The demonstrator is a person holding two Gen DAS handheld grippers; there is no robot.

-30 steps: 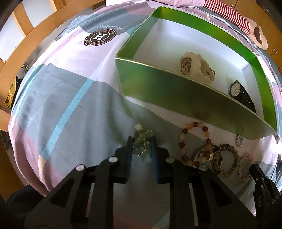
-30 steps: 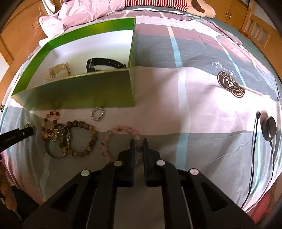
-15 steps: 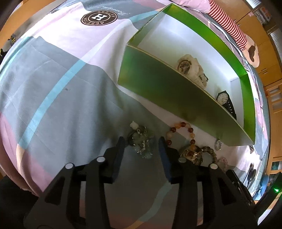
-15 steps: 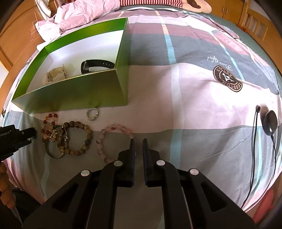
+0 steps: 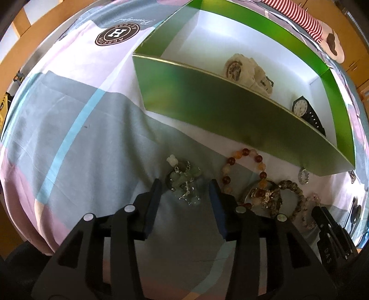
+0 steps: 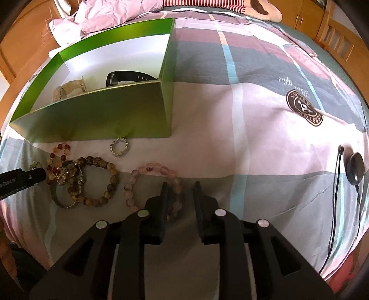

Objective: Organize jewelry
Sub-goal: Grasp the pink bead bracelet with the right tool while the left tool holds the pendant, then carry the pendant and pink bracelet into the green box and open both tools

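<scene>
A green box (image 5: pixel 207 101) (image 6: pixel 103 120) on the bed holds a cream watch (image 5: pixel 244 69) and a black watch (image 5: pixel 302 108). In front of it, on the sheet, lie a jade charm bracelet (image 5: pixel 184 184), an orange bead bracelet (image 5: pixel 244 161), a brown bead bracelet (image 6: pixel 101 182), a silver ring (image 6: pixel 120 147) and a pink bead bracelet (image 6: pixel 150 168). My left gripper (image 5: pixel 184 188) is open and straddles the jade bracelet, with a gap on both sides. The jaws of my right gripper (image 6: pixel 181 188) are opening, and the pink bracelet's right end lies between them, unpressed.
A black cable with a round puck (image 6: pixel 355 168) lies on the sheet at the right. A crumpled pink blanket (image 6: pixel 103 13) and a striped pillow (image 5: pixel 299 16) sit behind the box. Wooden bed rails run along the bed's edges.
The left jaws have spread apart and let go of the jade bracelet, which lies on the sheet. The right jaws were shut and have parted over the pink bracelet's end.
</scene>
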